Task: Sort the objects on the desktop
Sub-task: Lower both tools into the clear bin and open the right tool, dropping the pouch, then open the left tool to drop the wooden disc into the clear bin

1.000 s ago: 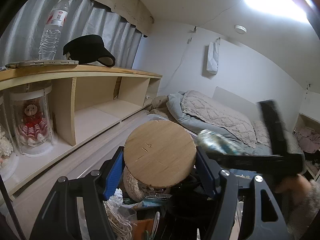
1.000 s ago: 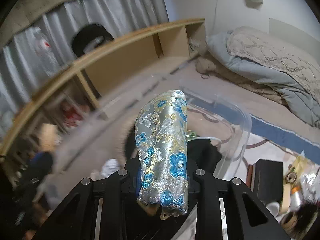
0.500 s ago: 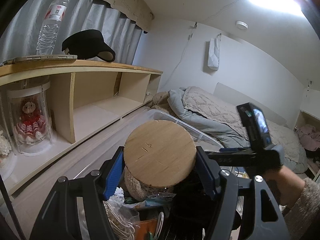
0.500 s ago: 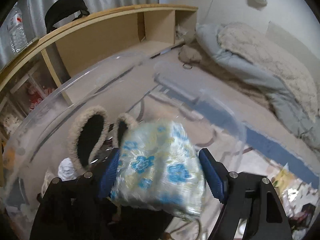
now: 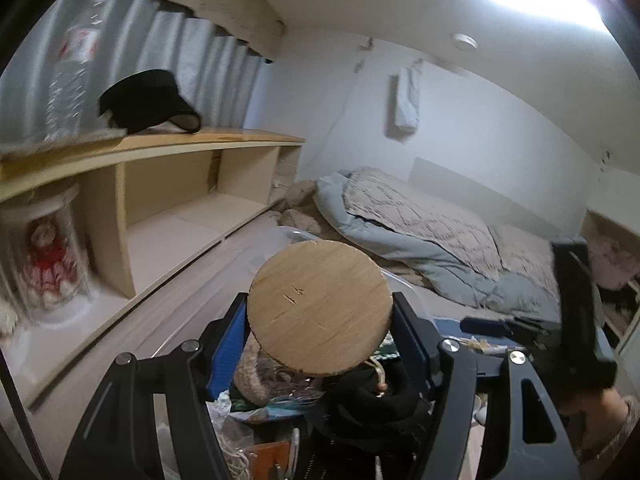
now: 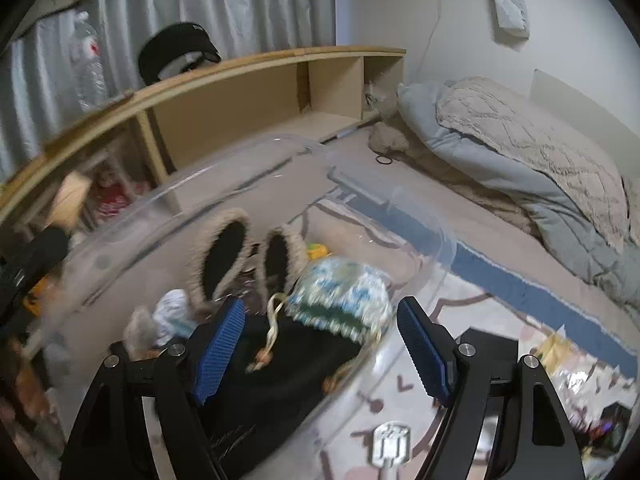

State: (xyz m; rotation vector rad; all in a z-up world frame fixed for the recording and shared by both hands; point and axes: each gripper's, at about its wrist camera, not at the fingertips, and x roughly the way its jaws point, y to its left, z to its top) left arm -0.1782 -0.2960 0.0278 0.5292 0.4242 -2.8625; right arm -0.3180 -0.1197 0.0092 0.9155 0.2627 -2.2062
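My left gripper (image 5: 320, 322) is shut on a round wooden lid (image 5: 320, 306), its blue pads pressing both sides, above a clear plastic bin (image 5: 402, 280). Under it in the bin lie a fluffy slipper (image 5: 256, 376) and black cloth (image 5: 372, 400). My right gripper (image 6: 320, 352) stands open over the same bin (image 6: 248, 148). A silver and blue flowered pouch (image 6: 340, 296) lies blurred on black cloth (image 6: 280, 364) beyond the pads, free of them. Two fluffy slippers (image 6: 224, 256) stand behind it.
A long wooden shelf unit (image 5: 192, 184) runs along the left, with a black cap (image 5: 148, 100) and a water bottle (image 5: 68, 84) on top and a doll in a clear dome (image 5: 44, 260). A bed with a quilt (image 6: 520, 140) lies right. A black box (image 6: 488, 356) and clutter sit on the rug.
The right gripper opened and let go of the flowered pouch, which now lies in the bin. The left gripper rose slightly, still holding the wooden lid.
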